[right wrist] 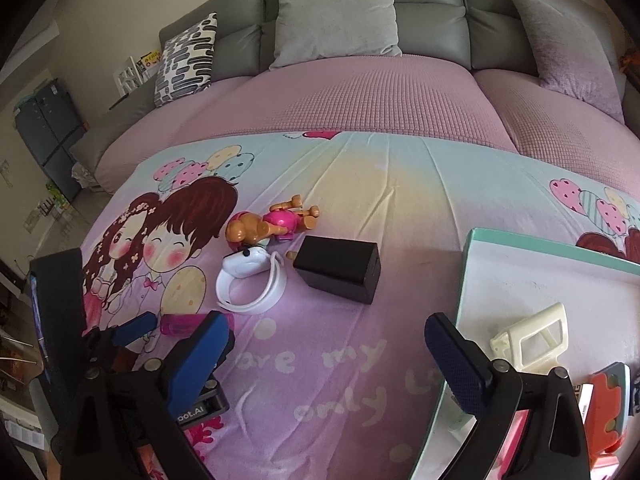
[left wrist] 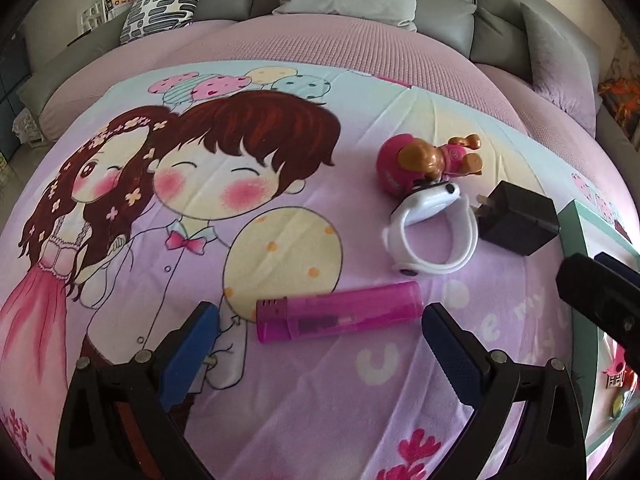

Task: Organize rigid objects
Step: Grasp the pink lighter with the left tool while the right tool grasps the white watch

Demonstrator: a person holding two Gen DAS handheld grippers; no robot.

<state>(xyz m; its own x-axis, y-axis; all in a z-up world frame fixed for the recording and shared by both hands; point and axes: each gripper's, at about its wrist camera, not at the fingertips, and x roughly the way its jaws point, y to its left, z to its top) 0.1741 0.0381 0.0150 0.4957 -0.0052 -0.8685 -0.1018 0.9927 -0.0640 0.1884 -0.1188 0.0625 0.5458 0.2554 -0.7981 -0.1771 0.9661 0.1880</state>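
Observation:
A pink lighter point(left wrist: 339, 313) lies flat on the cartoon bedsheet, just ahead of my open, empty left gripper point(left wrist: 320, 332). Beyond it are a white smartwatch point(left wrist: 434, 236), a black charger plug point(left wrist: 516, 224) and a pink and brown toy dog point(left wrist: 430, 164). In the right wrist view the watch point(right wrist: 250, 284), charger point(right wrist: 340, 274) and toy dog point(right wrist: 272, 222) lie left of a white tray with a teal rim point(right wrist: 520, 276). My right gripper point(right wrist: 324, 344) is open and empty, low over the sheet beside the tray. The left gripper point(right wrist: 132, 328) shows at left.
The tray holds a cream plastic frame point(right wrist: 532, 336) and an orange and red item point(right wrist: 604, 396) near its front edge. Grey pillows point(right wrist: 336, 20) and a patterned cushion point(right wrist: 186, 60) stand along the grey headboard behind. The tray's corner point(left wrist: 580, 220) sits right of the charger.

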